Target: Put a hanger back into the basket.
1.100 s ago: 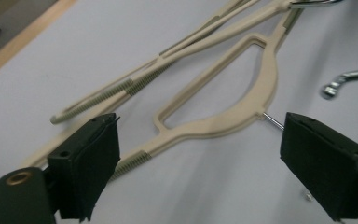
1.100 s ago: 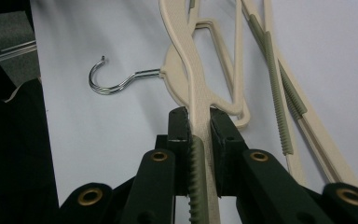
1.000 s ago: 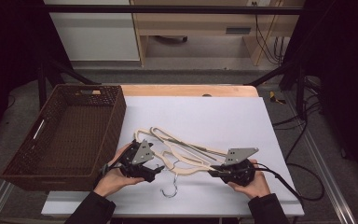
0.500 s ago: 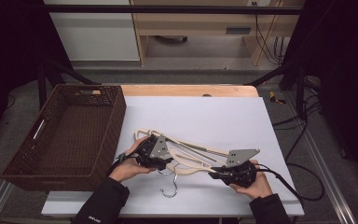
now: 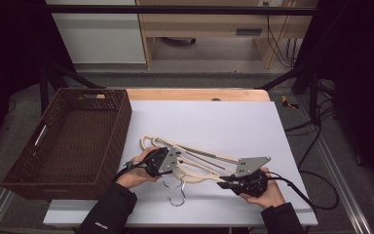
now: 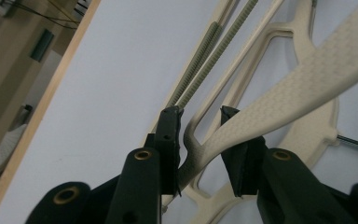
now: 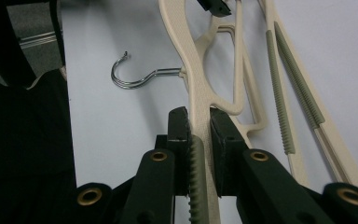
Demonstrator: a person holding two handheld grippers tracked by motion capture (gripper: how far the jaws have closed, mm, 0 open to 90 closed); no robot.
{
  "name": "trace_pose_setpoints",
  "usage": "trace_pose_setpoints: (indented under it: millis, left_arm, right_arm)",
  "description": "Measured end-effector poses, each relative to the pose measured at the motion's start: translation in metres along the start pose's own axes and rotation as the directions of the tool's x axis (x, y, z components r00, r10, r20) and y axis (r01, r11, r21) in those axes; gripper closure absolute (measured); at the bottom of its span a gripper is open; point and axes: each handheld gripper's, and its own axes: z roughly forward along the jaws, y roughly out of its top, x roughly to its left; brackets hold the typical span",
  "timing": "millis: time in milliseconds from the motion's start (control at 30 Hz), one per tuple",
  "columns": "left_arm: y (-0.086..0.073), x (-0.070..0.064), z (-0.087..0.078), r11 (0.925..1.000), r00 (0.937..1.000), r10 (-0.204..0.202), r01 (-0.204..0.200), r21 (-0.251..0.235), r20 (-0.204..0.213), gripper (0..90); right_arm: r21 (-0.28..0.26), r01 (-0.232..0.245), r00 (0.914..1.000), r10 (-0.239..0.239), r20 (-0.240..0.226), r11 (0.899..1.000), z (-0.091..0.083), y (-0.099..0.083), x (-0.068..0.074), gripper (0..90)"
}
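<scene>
Cream hanger (image 5: 195,165): right gripper (image 7: 199,122) clamped on one arm, left gripper (image 6: 200,122) part-open astride the other; transfer to wicker basket (image 5: 53,170) not yet begun.

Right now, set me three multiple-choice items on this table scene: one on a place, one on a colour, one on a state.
1. Where does the wicker basket stand?
A. At the table's left
B. At the table's right
C. On top of the hangers

2. What colour are the hangers?
A. Red
B. Cream
C. Blue

3. How is the right hand-held gripper?
A. Open above the basket
B. Lying loose on the table
C. Shut on a hanger arm

Answers:
1 A, the high view shows it left of the white sheet.
2 B, both gripper views show cream plastic.
3 C, the right gripper view shows its jaws pressed on the arm.
</scene>
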Motion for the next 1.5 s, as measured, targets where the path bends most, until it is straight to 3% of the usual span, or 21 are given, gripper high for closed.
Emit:
trace_pose_setpoints:
  millis: [133, 267, 300, 333, 367, 467, 500, 533, 733, 767, 833, 900, 933, 1000, 1033, 1067, 1100, 1133, 1167, 1333, 1500]
  left_arm:
    - [0.002, -0.004, -0.004, 0.9996, 0.9993, 0.026, -0.026, -0.014, -0.027, 72.4]
    - [0.003, -0.007, -0.007, 0.999, 0.9987, 0.044, -0.045, -0.009, -0.024, 76.0]
    - [0.004, -0.008, -0.007, 0.9981, 0.9978, 0.062, -0.062, 0.004, -0.024, 76.7]
    - [0.006, -0.006, -0.01, 0.9928, 0.9932, 0.113, -0.112, 0.043, -0.03, 77.6]
    - [0.007, -0.008, -0.009, 0.9942, 0.994, 0.104, -0.103, 0.032, -0.035, 78.3]
    - [0.01, -0.015, -0.007, 0.997, 0.9957, 0.076, -0.077, -0.008, -0.053, 79.8]
    - [0.011, -0.016, -0.007, 0.9965, 0.9951, 0.083, -0.083, -0.004, -0.053, 80.4]
    - [0.014, -0.014, -0.012, 0.9861, 0.9859, 0.158, -0.154, 0.062, -0.055, 81.2]
    - [0.021, -0.015, -0.021, 0.9853, 0.9829, 0.164, -0.16, 0.061, -0.083, 84.9]
    - [0.022, -0.016, -0.022, 0.9865, 0.9835, 0.159, -0.154, 0.055, -0.087, 85.4]
    - [0.025, -0.017, -0.024, 0.9842, 0.9808, 0.172, -0.167, 0.059, -0.092, 86.1]
    - [0.029, -0.017, -0.025, 0.982, 0.9777, 0.183, -0.177, 0.067, -0.103, 86.6]
    - [0.031, -0.014, -0.028, 0.9747, 0.9712, 0.21, -0.2, 0.101, -0.112, 86.7]
    - [0.033, -0.011, -0.031, 0.983, 0.9783, 0.174, -0.165, 0.081, -0.113, 86.8]
    - [0.032, -0.014, -0.028, 0.9972, 0.9903, 0.072, -0.074, -0.011, -0.118, 86.8]
    - [0.033, -0.012, -0.03, 0.9979, 0.9908, 0.063, -0.065, -0.009, -0.12, 86.8]
    - [0.034, -0.009, -0.034, 0.9976, 0.99, 0.07, -0.069, 0.008, -0.123, 86.8]
    - [0.036, -0.007, -0.037, 0.9987, 0.9908, 0.051, -0.051, 0.0, -0.125, 86.8]
    - [0.039, -0.004, -0.042, 0.9981, 0.9901, 0.059, -0.056, 0.027, -0.127, 86.8]
    - [0.05, 0.003, -0.057, 0.9988, 0.991, -0.027, 0.032, 0.036, -0.131, 86.8]
    - [0.058, 0.008, -0.071, 0.9894, 0.9843, -0.124, 0.132, 0.06, -0.126, 86.8]
  right_arm:
    - [-0.006, 0.011, 0.9999, -0.011, 0.006, 1.0, -0.002, 0.0, -0.001, 79.7]
    - [-0.008, 0.019, 0.9982, -0.019, 0.058, 1.0, -0.006, -0.001, -0.002, 76.5]
    - [-0.02, 0.024, 0.9974, -0.022, 0.068, 1.0, -0.007, -0.002, -0.003, 74.4]
    - [-0.037, 0.022, 0.9961, -0.018, 0.086, 0.999, -0.01, -0.002, -0.003, 71.8]
    - [-0.048, 0.03, 0.9943, -0.025, 0.104, 0.998, -0.011, -0.003, -0.004, 69.5]
    - [-0.082, 0.058, 0.9813, -0.041, 0.188, 0.995, -0.017, -0.003, -0.005, 59.4]
    - [-0.098, 0.071, 0.9758, -0.049, 0.213, 0.993, -0.018, -0.004, -0.005, 58.8]
    - [-0.108, 0.067, 0.9729, -0.041, 0.228, 0.992, -0.02, -0.004, -0.006, 57.3]
    - [-0.158, 0.065, 0.9524, -0.014, 0.305, 0.985, -0.027, -0.004, -0.008, 44.2]
    - [-0.18, 0.07, 0.9437, -0.007, 0.331, 0.981, -0.029, -0.004, -0.009, 41.6]
    - [-0.215, 0.065, 0.9371, 0.014, 0.349, 0.974, -0.033, -0.004, -0.009, 40.2]
    - [-0.254, 0.069, 0.9239, 0.035, 0.381, 0.965, -0.038, -0.004, -0.009, 35.9]
    - [-0.275, 0.068, 0.9177, 0.048, 0.394, 0.959, -0.04, -0.004, -0.01, 33.7]
    - [-0.304, 0.061, 0.9073, 0.074, 0.414, 0.951, -0.045, -0.004, -0.01, 31.8]
    - [-0.322, 0.064, 0.9018, 0.084, 0.424, 0.945, -0.047, -0.005, -0.01, 30.9]
    - [-0.343, 0.054, 0.8964, 0.106, 0.43, 0.938, -0.05, -0.005, -0.011, 29.1]
    - [-0.351, 0.049, 0.8938, 0.116, 0.433, 0.935, -0.052, -0.005, -0.011, 27.2]
    - [-0.356, 0.043, 0.89, 0.126, 0.438, 0.934, -0.053, -0.006, -0.011, 25.5]
    - [-0.356, 0.033, 0.8877, 0.136, 0.44, 0.934, -0.054, -0.006, -0.012, 24.5]
    - [-0.356, -0.033, 0.8857, 0.193, 0.422, 0.934, -0.054, -0.009, -0.015, 21.3]
    - [-0.354, -0.081, 0.8796, 0.234, 0.414, 0.932, -0.053, -0.012, -0.018, 18.3]
